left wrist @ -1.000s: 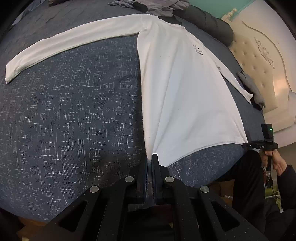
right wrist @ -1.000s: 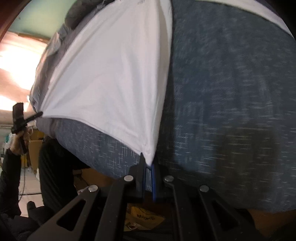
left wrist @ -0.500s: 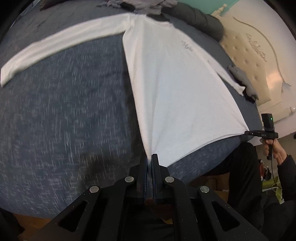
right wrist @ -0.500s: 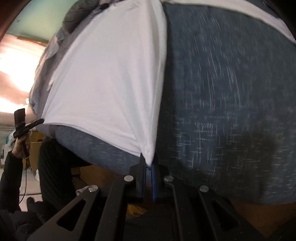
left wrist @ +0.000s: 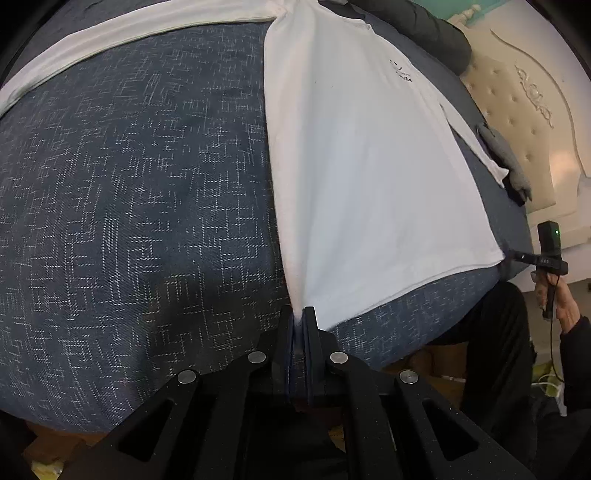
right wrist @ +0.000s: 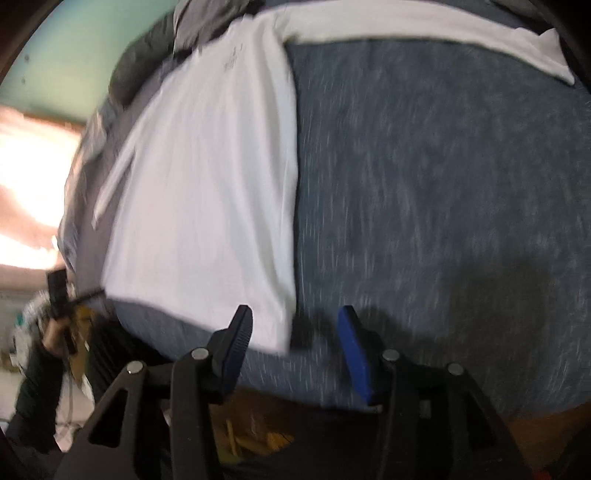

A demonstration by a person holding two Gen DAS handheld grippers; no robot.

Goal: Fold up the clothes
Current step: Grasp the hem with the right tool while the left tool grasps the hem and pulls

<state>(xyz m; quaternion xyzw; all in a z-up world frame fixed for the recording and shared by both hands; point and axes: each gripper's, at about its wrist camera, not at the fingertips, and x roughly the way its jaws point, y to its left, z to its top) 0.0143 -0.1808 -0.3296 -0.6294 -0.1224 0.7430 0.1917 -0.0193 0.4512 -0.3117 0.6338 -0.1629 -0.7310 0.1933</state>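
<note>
A white long-sleeved shirt [left wrist: 369,166] lies spread on the dark blue bed cover [left wrist: 129,203], a small dark logo on its chest. My left gripper [left wrist: 299,321] is shut on the shirt's near hem corner, pulling the cloth taut. In the right wrist view the shirt [right wrist: 214,192] lies flat, and my right gripper [right wrist: 295,332] is open just above its other hem corner, which rests on the cover [right wrist: 443,184]. The right gripper also shows far off in the left wrist view [left wrist: 517,255], at the hem's right end. One sleeve [left wrist: 110,40] stretches to the left.
Dark and grey clothes [left wrist: 417,22] lie at the bed's far end. A cream tufted headboard [left wrist: 524,110] stands on the right. A grey garment [left wrist: 506,158] lies by the shirt's right sleeve. The person's dark trousers [left wrist: 491,332] are beside the bed edge.
My right gripper has opened and let go of the hem corner, which now lies flat on the cover. My left gripper still holds its corner.
</note>
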